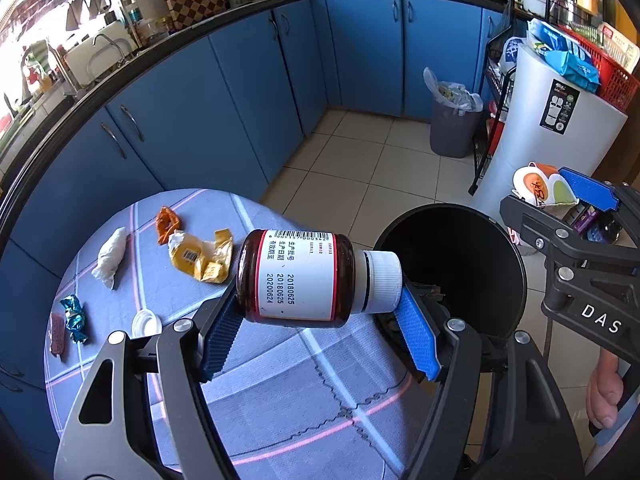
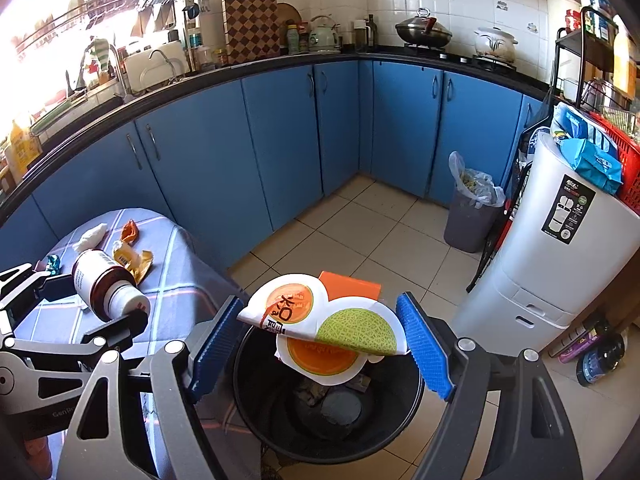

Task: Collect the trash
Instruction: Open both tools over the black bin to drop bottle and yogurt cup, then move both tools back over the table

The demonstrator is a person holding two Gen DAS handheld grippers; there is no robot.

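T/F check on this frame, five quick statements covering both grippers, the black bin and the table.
1. The left gripper holds a brown bottle with a white cap and white label. True.
2. That bottle is upright between the pads. False: it lies sideways, cap toward the round black trash bin.
3. The right gripper holds a white melon-print wrapper above the bin's opening. True.
4. The black bin is empty. False: the right wrist view shows scraps at its bottom.
5. The blue checked tablecloth is already cleared. False: a yellow crumpled wrapper, an orange wrapper, a white crumpled tissue and other bits lie on it.
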